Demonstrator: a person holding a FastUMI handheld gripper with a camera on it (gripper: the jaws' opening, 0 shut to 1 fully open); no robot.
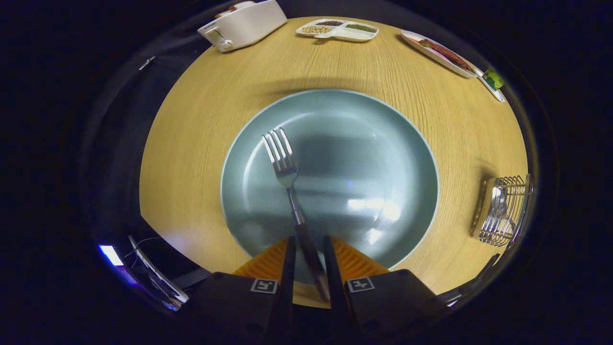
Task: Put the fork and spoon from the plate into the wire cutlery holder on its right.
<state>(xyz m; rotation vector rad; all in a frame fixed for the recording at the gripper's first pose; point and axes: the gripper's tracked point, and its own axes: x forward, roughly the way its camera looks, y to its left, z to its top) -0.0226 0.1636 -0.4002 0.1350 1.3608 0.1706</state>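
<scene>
A steel fork [286,168] with a dark handle lies on the round grey-blue plate [383,143], tines pointing away from me. Its handle runs back over the plate's near rim and passes between my fingers. My gripper [309,239] straddles the handle with a narrow gap on each side, so it stands open and does not press on the fork. The wire cutlery holder [507,211] stands on the table to the right of the plate. A shiny spoon bowl [498,199] shows through its wires.
The round wooden table [191,143] carries a white toaster [244,24] at the far left, a divided white snack tray [337,29] at the far middle and a long white dish with food [438,50] at the far right.
</scene>
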